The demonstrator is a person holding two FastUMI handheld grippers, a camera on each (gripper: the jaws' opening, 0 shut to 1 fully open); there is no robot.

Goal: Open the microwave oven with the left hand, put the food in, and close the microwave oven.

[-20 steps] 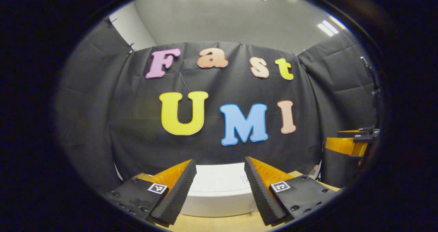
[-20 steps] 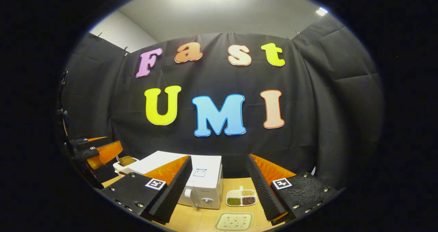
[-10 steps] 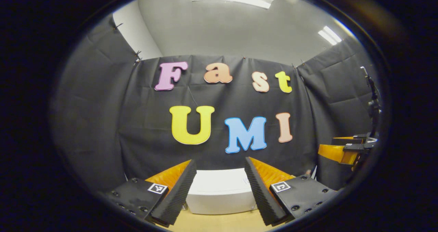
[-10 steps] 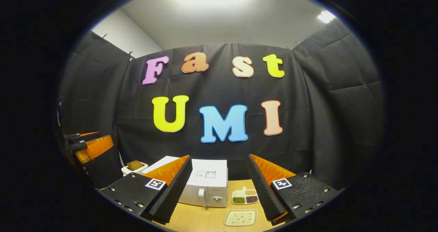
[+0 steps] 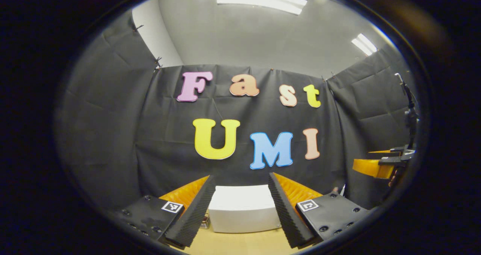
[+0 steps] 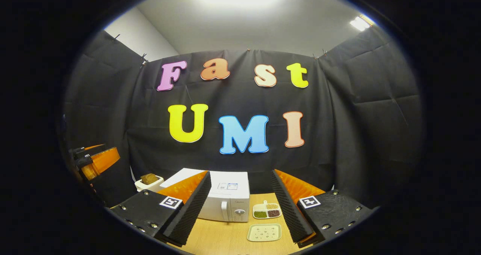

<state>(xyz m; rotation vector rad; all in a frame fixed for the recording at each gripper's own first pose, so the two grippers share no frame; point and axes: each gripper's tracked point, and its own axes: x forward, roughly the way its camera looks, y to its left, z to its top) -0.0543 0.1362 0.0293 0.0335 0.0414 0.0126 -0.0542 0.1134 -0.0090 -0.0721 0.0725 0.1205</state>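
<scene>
A white microwave oven [image 6: 226, 200] stands on the wooden table [image 6: 221, 240] with its door shut, its handle and knob toward its right side. My right gripper [image 6: 241, 172] is open and empty, well short of the oven. Right of the oven sits a divided dish of beans [image 6: 266, 211]. In the left gripper view the microwave oven [image 5: 243, 210] lies straight ahead between the fingers of my open, empty left gripper [image 5: 241, 178]. The left gripper [image 6: 96, 161] also hangs at the far left of the right gripper view, and the right gripper [image 5: 377, 164] at the far right of the left gripper view.
A pale speckled tray [image 6: 264, 232] lies on the table in front of the divided dish. A white holder with a brown piece of bread [image 6: 149, 181] stands left of the oven. A small dark jar [image 5: 204, 221] sits by the oven's left corner.
Both grippers have drawn back from the microwave oven, which now looks smaller and farther off in both views. Both stay open and empty.
</scene>
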